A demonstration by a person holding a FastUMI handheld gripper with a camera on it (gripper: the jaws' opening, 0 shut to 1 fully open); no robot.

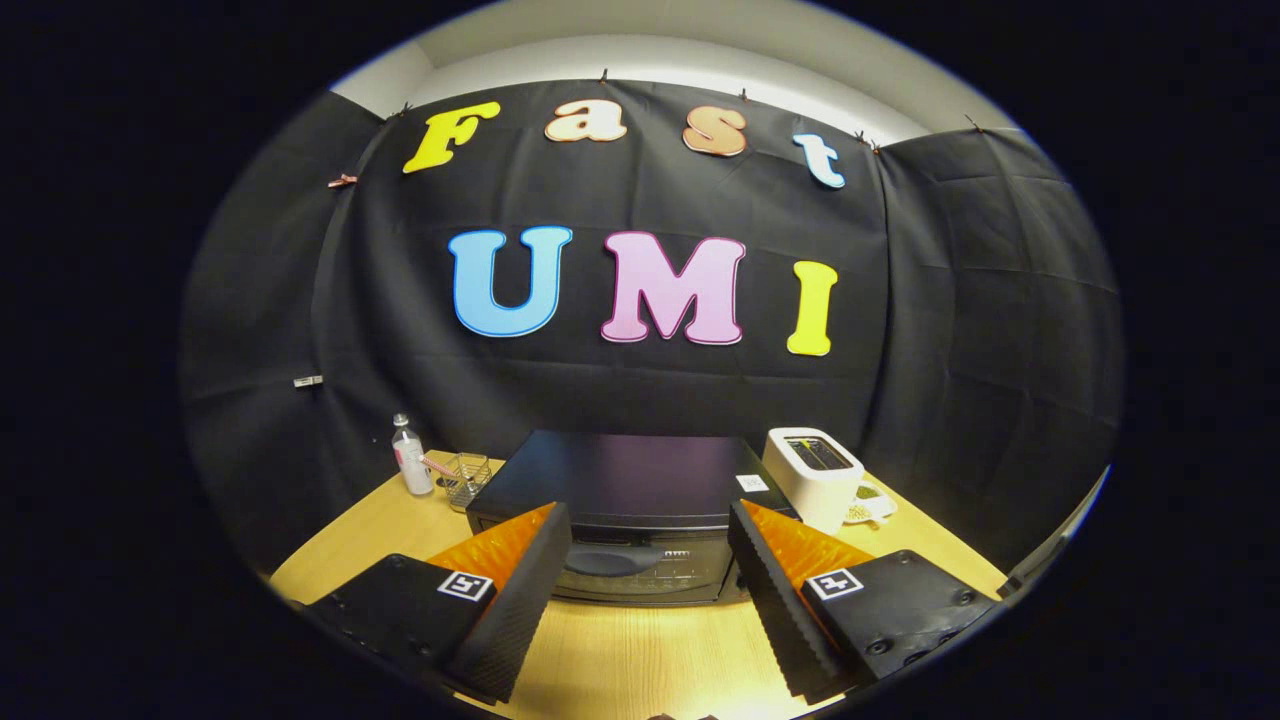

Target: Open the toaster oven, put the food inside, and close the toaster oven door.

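My gripper (648, 560) hangs with its two fingers spread wide and nothing between them, above the bare bench (640, 650). Just ahead, framed in the gap, I see one toaster oven (625, 520), its door (640, 570) shut with the handle across the front, so I judge nothing is done yet: opening, loading and closing all remain. I cannot make out the food. Beyond sit one white toaster (815, 475), one wire basket (465, 478) and one bottle (410, 457).
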